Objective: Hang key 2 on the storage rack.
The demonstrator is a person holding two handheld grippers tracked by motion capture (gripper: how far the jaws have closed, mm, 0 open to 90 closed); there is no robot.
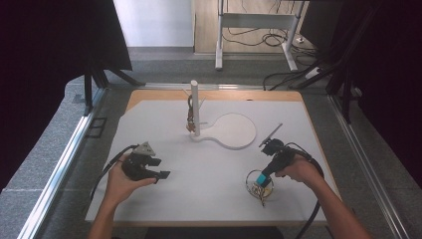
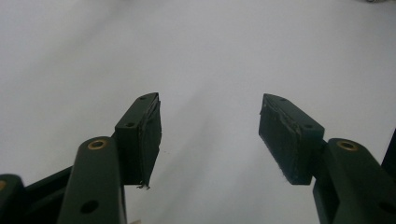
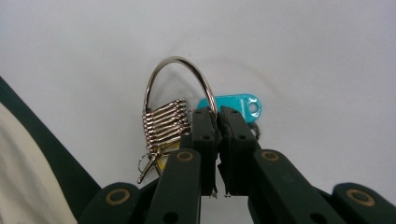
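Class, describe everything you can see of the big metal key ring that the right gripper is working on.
The key ring is a large loop of shiny silver wire, seemingly steel. Many small rings are threaded on it in a tight stack, and a turquoise tag lies by it. It sits on the white table near the front right, its arch rising away from the right gripper, whose jaws are shut on the wire. A yellowish tag under the stack is mostly hidden.

Obstacles: white post [image 1: 195, 107] on its round base [image 1: 233, 130], mid-table toward the far edge, with a key bunch [image 1: 190, 117] hanging against it. Key ring [image 1: 259, 186] lies near the near right corner. Left half, centre and near edge (bare white mat [image 1: 199, 189]) passable.
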